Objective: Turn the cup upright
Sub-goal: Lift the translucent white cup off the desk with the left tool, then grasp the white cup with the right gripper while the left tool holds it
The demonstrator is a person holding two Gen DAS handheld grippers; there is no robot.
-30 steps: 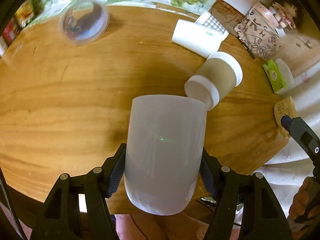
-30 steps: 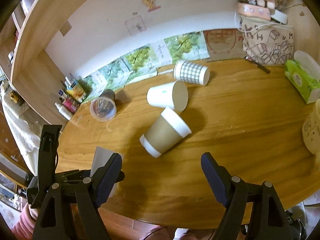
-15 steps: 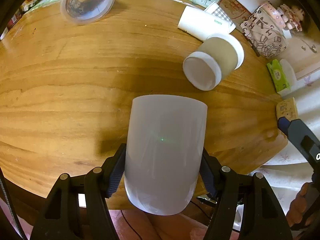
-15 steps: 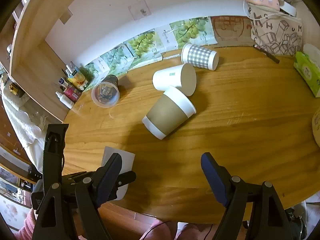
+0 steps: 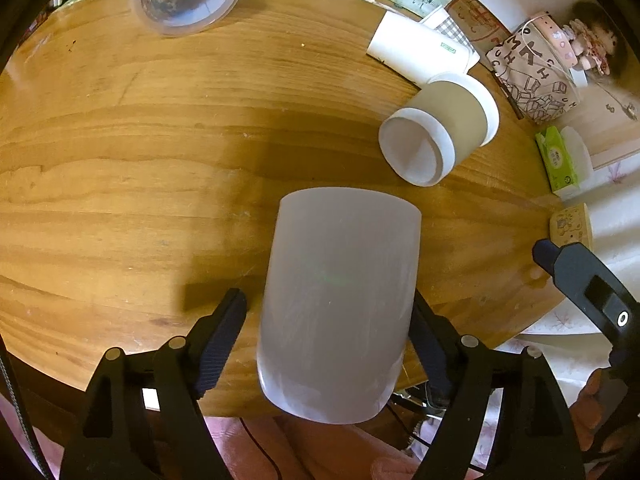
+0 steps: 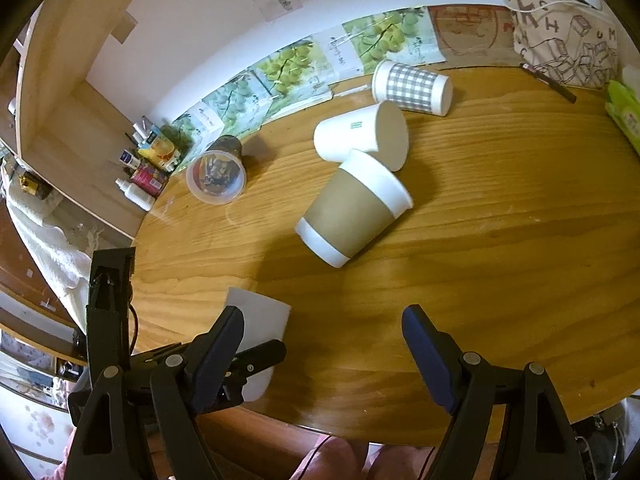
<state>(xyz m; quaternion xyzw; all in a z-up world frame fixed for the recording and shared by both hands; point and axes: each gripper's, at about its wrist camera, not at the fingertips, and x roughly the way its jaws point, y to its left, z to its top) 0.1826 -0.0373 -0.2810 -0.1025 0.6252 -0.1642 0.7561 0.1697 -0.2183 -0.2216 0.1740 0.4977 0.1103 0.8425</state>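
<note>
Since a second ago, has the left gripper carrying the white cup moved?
Yes. The left gripper has carried the frosted white cup forward, nearer the brown sleeved paper cup lying on the wooden table.
</note>
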